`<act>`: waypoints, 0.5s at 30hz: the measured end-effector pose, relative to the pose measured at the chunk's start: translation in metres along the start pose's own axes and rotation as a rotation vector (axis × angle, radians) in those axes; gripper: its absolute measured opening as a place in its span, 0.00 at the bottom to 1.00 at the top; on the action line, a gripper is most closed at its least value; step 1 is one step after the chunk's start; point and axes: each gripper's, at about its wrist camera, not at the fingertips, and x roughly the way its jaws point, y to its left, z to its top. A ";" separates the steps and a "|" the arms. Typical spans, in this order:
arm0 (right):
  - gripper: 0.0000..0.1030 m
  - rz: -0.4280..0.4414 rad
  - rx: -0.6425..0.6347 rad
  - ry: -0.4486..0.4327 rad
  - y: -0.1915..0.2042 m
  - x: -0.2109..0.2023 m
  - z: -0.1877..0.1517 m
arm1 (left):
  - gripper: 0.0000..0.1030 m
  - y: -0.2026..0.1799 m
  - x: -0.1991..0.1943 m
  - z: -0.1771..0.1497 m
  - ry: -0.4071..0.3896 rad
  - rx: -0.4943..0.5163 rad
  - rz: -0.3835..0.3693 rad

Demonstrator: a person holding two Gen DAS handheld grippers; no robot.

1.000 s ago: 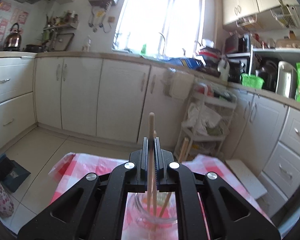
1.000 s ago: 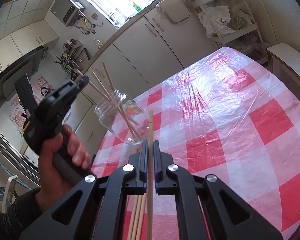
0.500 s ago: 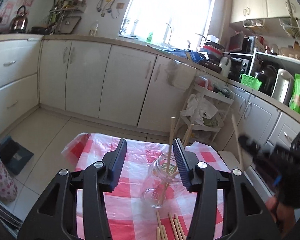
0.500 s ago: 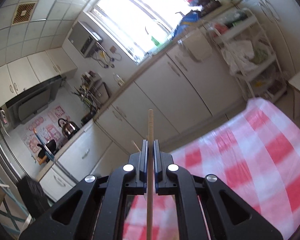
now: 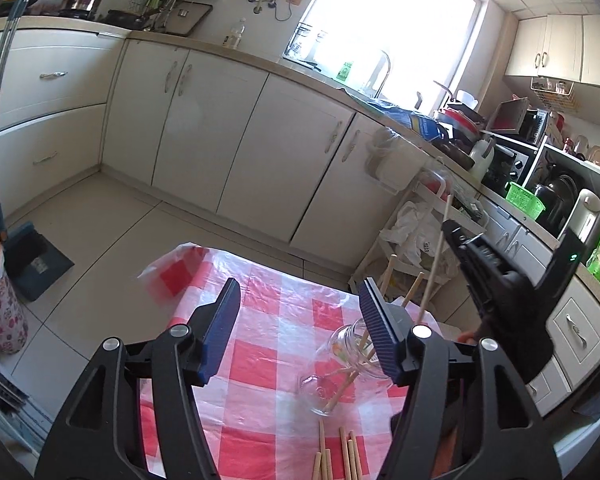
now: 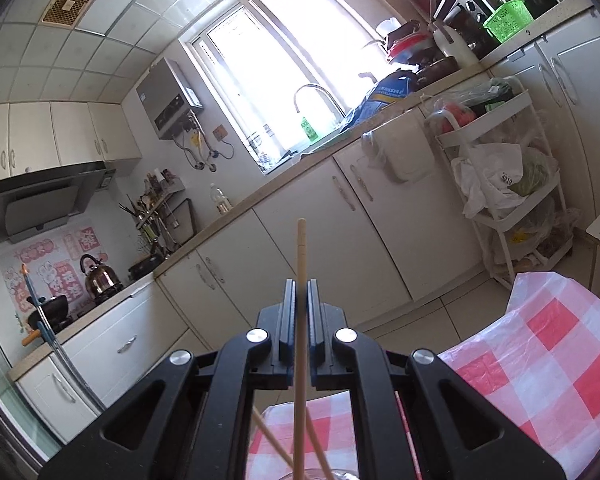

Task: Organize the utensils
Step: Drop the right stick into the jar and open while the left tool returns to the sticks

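A clear glass jar (image 5: 342,368) stands on the red-and-white checked tablecloth (image 5: 276,360) with chopsticks leaning in it. Several loose chopsticks (image 5: 340,456) lie on the cloth in front of it. My left gripper (image 5: 300,328) is open and empty, raised above the table, jaws wide apart. My right gripper (image 6: 301,300) is shut on one wooden chopstick (image 6: 300,320) held upright; in the left wrist view that gripper (image 5: 452,236) hangs over the jar with the chopstick (image 5: 436,256) pointing down at its mouth. The jar rim and two chopsticks (image 6: 276,448) show at the bottom of the right wrist view.
White kitchen cabinets (image 5: 236,132) and a worktop run behind the table. A white trolley (image 6: 512,200) with bags stands at the right. A dustpan (image 5: 32,260) and a patterned bin (image 5: 0,312) are on the floor at the left.
My left gripper let go of its chopstick into the jar, opened wide and rose away. My right gripper lifted its chopstick from the table and brought it upright over the jar.
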 end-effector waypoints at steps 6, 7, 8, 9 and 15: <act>0.06 -0.011 -0.040 0.016 -0.003 0.003 -0.016 | 0.60 -0.001 0.000 0.002 0.003 -0.005 -0.007; 0.06 -0.008 -0.045 0.026 -0.002 0.003 -0.019 | 0.61 -0.002 0.001 0.002 0.004 -0.005 -0.006; 0.06 -0.006 -0.055 0.032 -0.001 0.002 -0.021 | 0.61 -0.002 0.001 0.002 0.006 -0.005 -0.006; 0.06 -0.003 -0.069 0.036 0.000 -0.001 -0.024 | 0.61 -0.002 0.001 0.002 0.008 -0.005 -0.006; 0.06 0.011 -0.113 0.076 0.001 -0.025 -0.032 | 0.63 -0.002 0.001 0.002 0.016 -0.002 0.001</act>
